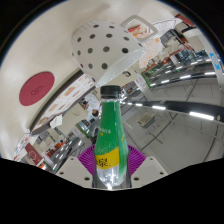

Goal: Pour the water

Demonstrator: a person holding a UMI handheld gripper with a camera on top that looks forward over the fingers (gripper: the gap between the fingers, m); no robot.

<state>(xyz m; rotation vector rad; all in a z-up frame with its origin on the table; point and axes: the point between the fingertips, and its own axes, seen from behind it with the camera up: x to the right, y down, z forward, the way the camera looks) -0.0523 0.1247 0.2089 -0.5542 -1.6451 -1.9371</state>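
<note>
A green plastic bottle (110,130) with a black cap (110,92) and a yellow label stands upright between my fingers, lifted so that the ceiling shows behind it. My gripper (110,160) is shut on the bottle's lower body, with a purple pad (85,156) pressed against each side. The clear bottom part of the bottle shows liquid inside. No cup or other vessel is in view.
Overhead is a shop-like ceiling with long strip lights (190,112), a white panel with black dots (105,45) and a round red sign (38,87). Shelves and signs run along the far walls.
</note>
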